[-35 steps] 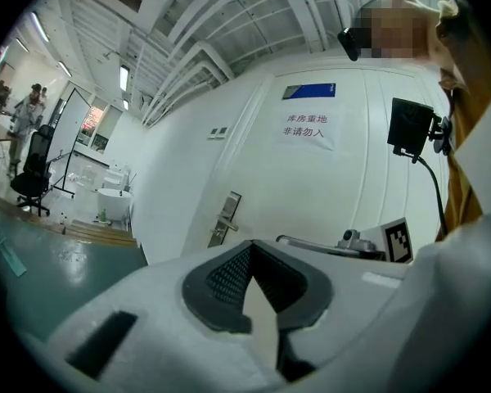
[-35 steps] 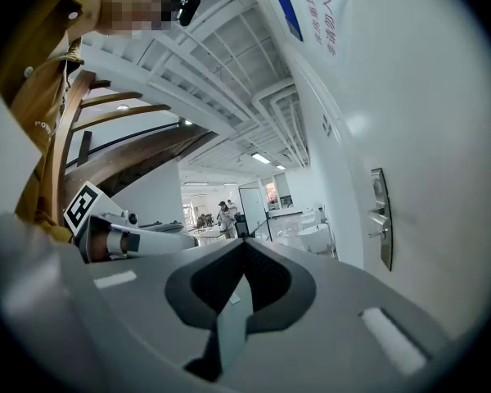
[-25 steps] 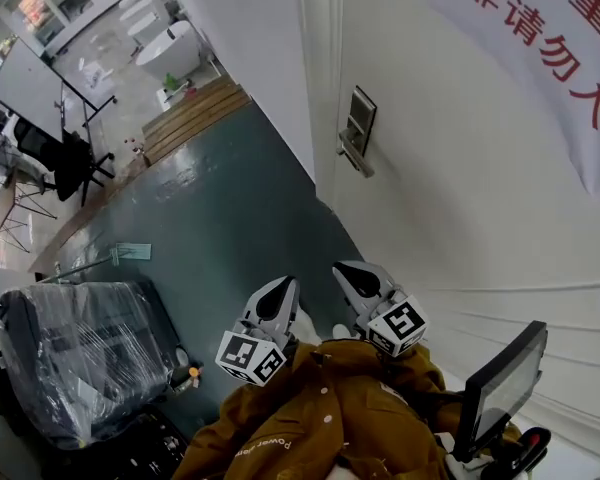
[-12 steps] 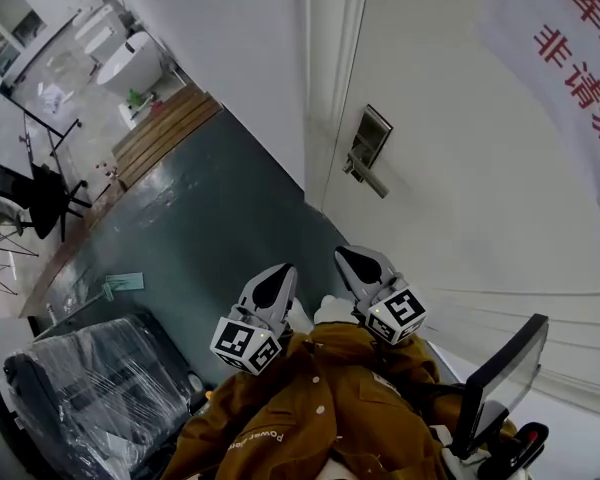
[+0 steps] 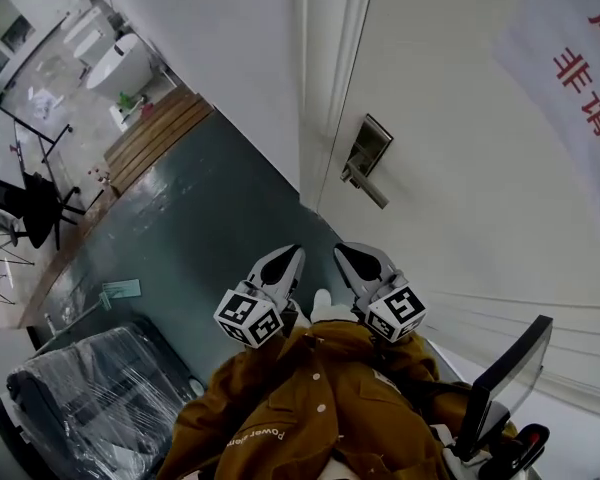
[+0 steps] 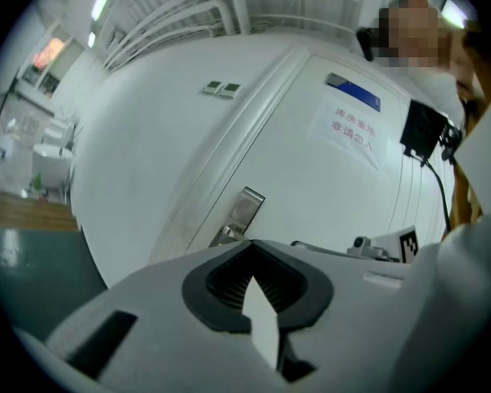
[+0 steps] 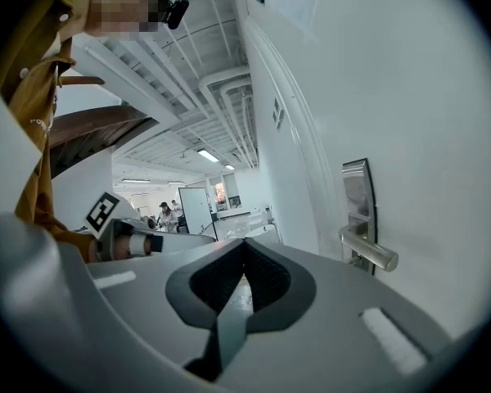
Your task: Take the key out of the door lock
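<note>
The silver lock plate with its lever handle sits on the white door, up and ahead of both grippers. No key can be made out at this distance. My left gripper and right gripper are held side by side near my chest, both shut and empty, well short of the door. The left gripper view has the lock plate just above the shut left gripper. In the right gripper view the handle and plate lie to the right of the shut right gripper.
A white sign with red characters hangs on the door at right. A plastic-wrapped dark seat stands at lower left on the teal floor. A black screen on a stand is at lower right. A wooden step lies farther off.
The head view has swung, so the lock now sits lower and nearer the middle. Both grippers have crept slightly upward toward the door, still shut and side by side.
</note>
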Demonstrator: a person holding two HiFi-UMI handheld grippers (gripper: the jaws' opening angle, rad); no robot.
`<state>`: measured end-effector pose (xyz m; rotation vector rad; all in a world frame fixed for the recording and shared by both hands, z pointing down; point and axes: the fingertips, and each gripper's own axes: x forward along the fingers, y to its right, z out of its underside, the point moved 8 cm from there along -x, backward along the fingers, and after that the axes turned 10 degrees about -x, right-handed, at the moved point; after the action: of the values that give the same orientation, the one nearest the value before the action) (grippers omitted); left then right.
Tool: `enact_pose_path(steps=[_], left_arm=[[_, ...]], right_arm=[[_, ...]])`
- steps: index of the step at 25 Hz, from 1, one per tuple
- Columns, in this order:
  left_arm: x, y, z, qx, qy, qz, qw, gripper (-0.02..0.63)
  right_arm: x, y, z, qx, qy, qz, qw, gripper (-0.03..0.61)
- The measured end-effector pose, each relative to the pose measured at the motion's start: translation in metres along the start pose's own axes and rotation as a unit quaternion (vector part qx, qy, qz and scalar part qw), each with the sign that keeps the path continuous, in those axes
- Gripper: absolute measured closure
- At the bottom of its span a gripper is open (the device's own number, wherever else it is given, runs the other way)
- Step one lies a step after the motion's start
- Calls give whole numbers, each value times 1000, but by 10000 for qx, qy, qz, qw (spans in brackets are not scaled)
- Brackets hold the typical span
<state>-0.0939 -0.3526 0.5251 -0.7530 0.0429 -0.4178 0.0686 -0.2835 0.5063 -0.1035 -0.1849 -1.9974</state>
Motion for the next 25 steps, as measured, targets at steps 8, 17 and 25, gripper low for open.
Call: enact_pose_path(steps=[8, 17, 25], left_arm=[[83, -66, 8, -2019, 230, 930, 9747, 535], [168, -123, 35, -3388, 129, 983, 9356, 439], [237, -131, 50, -4352, -204, 1674, 8844, 454]], right_arm=[[-17, 8, -8, -89, 13, 334, 9994, 574], [-36, 15, -8, 47, -28, 694, 9976, 574], [-42, 20, -10, 66, -28, 824, 9966, 574]])
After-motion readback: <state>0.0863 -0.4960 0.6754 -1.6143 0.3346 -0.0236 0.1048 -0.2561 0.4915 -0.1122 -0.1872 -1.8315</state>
